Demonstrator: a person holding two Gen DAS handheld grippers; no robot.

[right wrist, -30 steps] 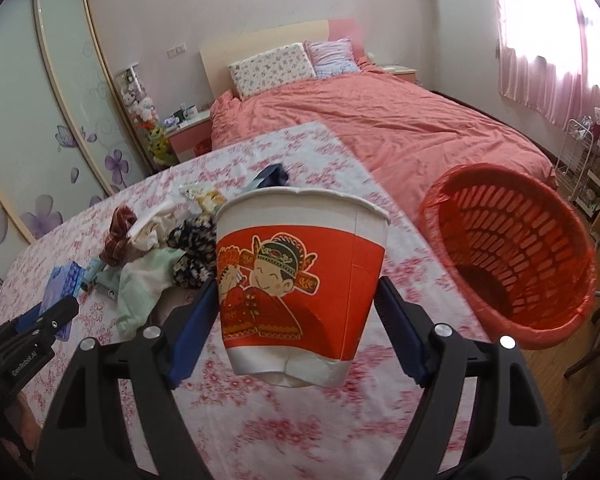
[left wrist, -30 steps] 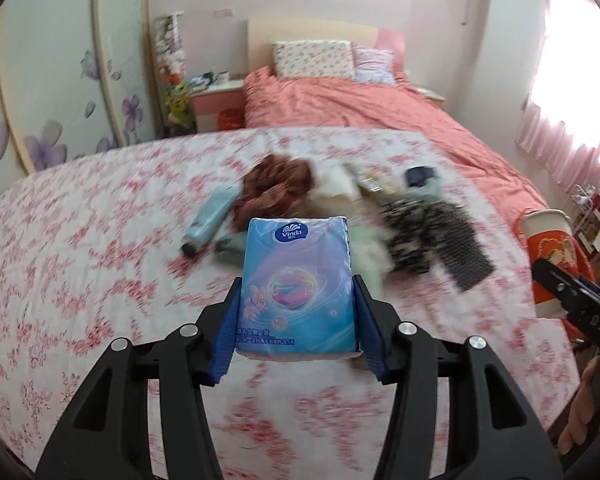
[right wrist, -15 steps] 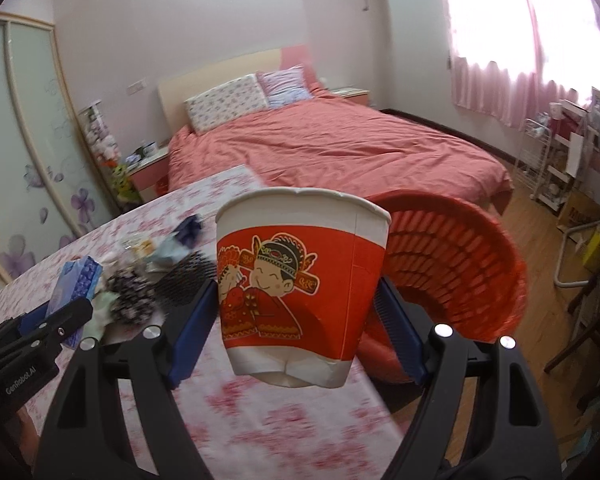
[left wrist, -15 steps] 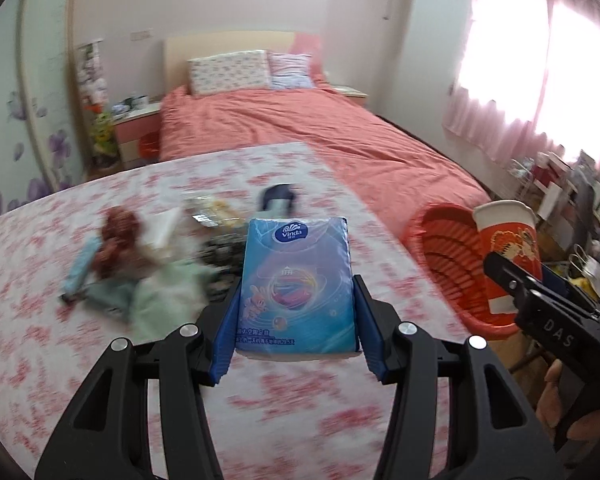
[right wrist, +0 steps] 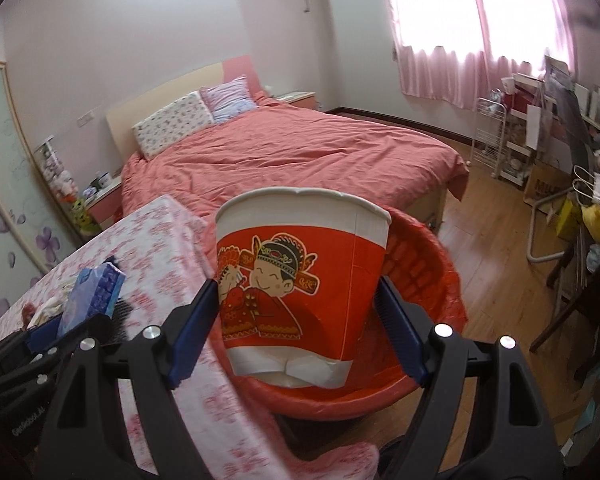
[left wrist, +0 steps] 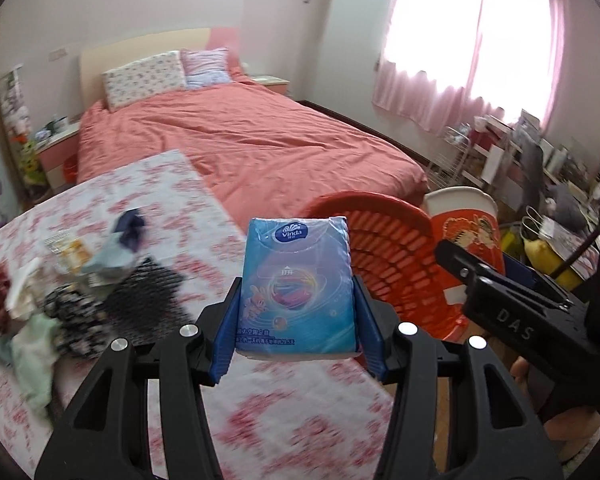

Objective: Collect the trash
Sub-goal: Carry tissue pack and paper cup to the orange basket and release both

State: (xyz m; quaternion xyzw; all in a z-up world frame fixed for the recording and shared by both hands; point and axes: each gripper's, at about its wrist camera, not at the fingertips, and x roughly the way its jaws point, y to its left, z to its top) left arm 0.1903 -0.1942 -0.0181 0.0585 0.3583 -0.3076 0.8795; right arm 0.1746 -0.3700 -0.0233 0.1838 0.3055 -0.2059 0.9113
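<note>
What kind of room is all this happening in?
A home bedroom, most likely: a made bed with a salmon-pink cover, two patterned pillows against its headboard, and pink curtains over a bright window.

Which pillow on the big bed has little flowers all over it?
The white pillow, the one on the left against the headboard. It is dotted with tiny flowers, while the pillow beside it is pale purple-pink with faint stripes.

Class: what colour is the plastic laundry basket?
Red-orange slatted plastic basket; clearest in the left wrist view.
</note>
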